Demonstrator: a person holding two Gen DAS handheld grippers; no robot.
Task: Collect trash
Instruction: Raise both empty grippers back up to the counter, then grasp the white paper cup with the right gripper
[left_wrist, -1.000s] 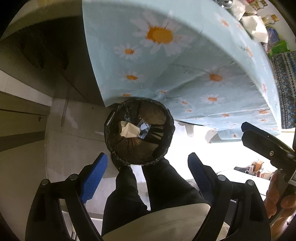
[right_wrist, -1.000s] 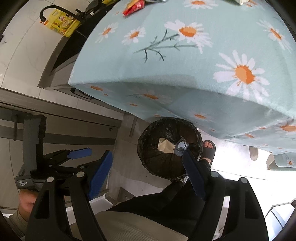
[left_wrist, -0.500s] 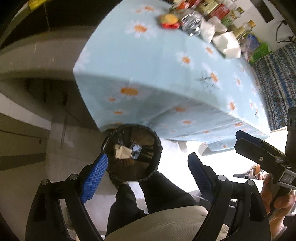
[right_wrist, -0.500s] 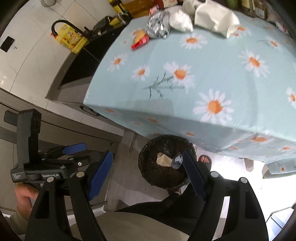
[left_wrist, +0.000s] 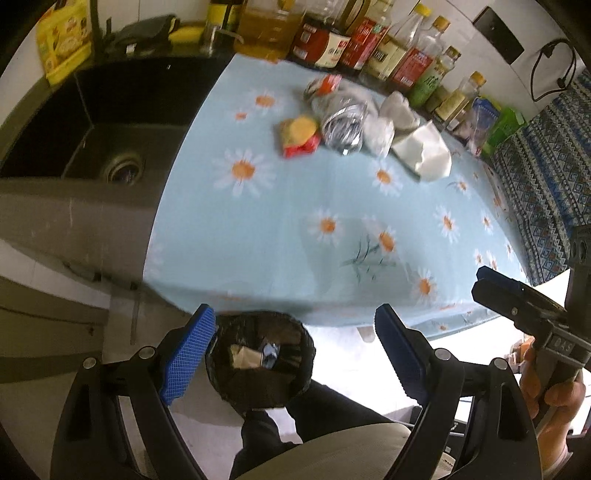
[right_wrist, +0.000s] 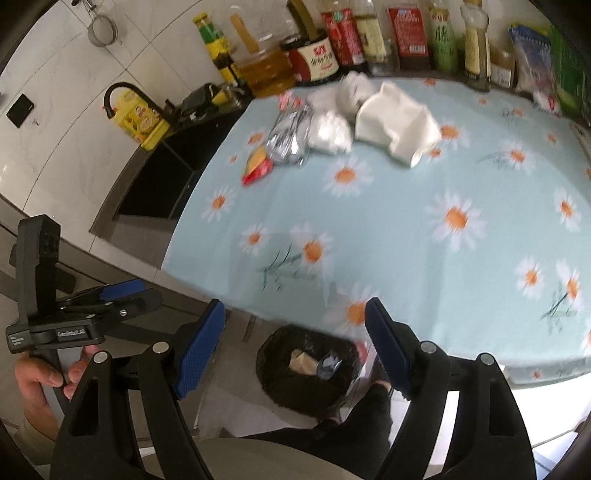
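A bin (left_wrist: 260, 363) with a black liner stands on the floor by the table's near edge, holding a tan crumpled paper and a shiny wrapper. On the daisy tablecloth (left_wrist: 280, 221) far back lie a red-yellow snack wrapper (left_wrist: 300, 136), a silver foil bag (left_wrist: 343, 122), a white crumpled bag (left_wrist: 378, 134) and a white carton (left_wrist: 424, 151). My left gripper (left_wrist: 293, 314) hangs open and empty above the bin. My right gripper (right_wrist: 295, 306) is likewise open and empty, high over the bin (right_wrist: 308, 369). The same litter shows there around the foil bag (right_wrist: 290, 136).
A black sink (left_wrist: 92, 122) lies left of the table. Sauce and oil bottles (left_wrist: 369, 40) line the back wall. A blue patterned cloth (left_wrist: 546, 192) covers the right side. The person's dark-trousered legs (left_wrist: 325, 410) stand beside the bin.
Both grippers have risen and tipped up from the bin. The bin slid low in both views and the tabletop with its litter came into sight. Both jaws stayed wide.
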